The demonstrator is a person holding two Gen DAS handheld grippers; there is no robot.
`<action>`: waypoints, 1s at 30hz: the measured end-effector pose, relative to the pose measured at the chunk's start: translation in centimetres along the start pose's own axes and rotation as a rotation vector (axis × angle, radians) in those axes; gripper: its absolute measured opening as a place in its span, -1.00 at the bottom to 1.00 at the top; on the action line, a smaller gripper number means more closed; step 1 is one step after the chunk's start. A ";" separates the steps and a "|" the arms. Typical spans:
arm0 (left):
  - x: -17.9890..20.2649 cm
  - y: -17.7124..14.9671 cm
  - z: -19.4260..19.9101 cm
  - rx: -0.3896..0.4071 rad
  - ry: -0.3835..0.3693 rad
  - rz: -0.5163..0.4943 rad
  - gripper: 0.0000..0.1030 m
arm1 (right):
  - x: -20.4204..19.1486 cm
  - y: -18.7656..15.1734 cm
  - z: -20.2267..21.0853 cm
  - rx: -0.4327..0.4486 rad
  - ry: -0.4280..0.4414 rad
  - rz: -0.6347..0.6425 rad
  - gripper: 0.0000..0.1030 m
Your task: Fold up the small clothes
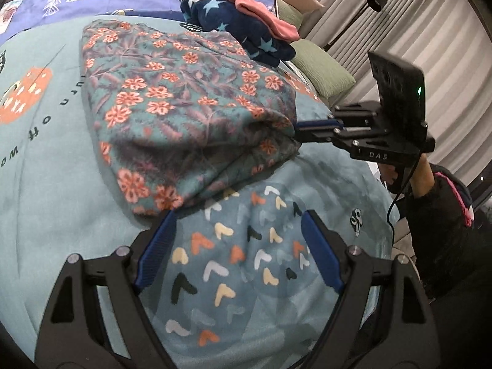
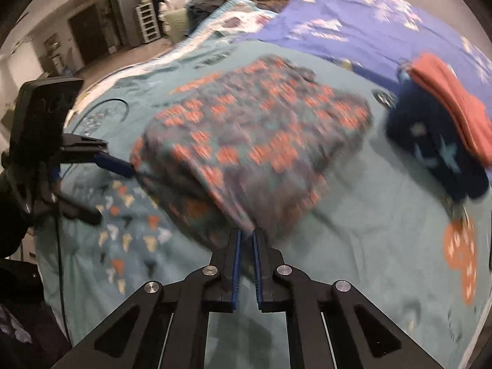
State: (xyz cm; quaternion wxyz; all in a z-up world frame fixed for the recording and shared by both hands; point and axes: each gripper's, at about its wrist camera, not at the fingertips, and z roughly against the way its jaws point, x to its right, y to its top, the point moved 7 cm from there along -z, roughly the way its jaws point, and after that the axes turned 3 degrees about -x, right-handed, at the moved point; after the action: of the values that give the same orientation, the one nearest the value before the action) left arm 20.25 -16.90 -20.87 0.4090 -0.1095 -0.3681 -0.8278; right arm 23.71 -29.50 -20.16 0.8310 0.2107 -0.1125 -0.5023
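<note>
Floral garment (image 1: pixel 184 104) folded, teal with orange flowers; right claw (image 2: pixel 246 236) pinched on its corner, left claw (image 1: pixel 236 230) open.

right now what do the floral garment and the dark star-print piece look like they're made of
Floral garment: soft, matte fleece or flannel, apparently; its folds look thick and rounded and the surface slightly fuzzy. Star-print piece: plush, matte fleece, probably; bulky, soft edges. The right wrist view is too blurred to confirm either.

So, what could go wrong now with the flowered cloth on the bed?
The right gripper pinches only one corner of the folded teal cloth with orange flowers; lifting could undo its layers. The left gripper is open beside the near edge, giving no support. Moved backward, the cloth could topple the navy star-patterned garment behind it.
</note>
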 end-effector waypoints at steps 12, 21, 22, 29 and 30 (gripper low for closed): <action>0.2 0.3 0.7 0.042 0.029 -0.005 0.62 | 0.0 1.8 1.8 0.110 0.102 -0.064 0.21; -0.4 0.6 0.6 0.036 0.030 0.000 0.62 | -1.0 3.2 3.8 0.270 0.302 -0.174 -0.92; -0.5 0.6 0.7 0.036 0.035 -0.002 0.62 | -0.5 3.2 4.7 0.291 0.321 -0.194 -0.94; -1.4 0.1 1.0 0.038 0.054 0.023 0.62 | 3.5 1.3 7.4 0.327 0.333 -0.300 -0.93; -1.5 0.0 1.0 0.039 0.054 0.031 0.62 | 3.7 0.8 6.7 0.302 0.319 -0.305 -0.88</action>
State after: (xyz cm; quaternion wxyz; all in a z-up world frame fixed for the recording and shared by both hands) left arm 21.14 -15.28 -20.87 0.4335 -0.0844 -0.3713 -0.8167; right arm 23.41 -33.98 -13.98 0.7120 0.4232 -0.0206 -0.5599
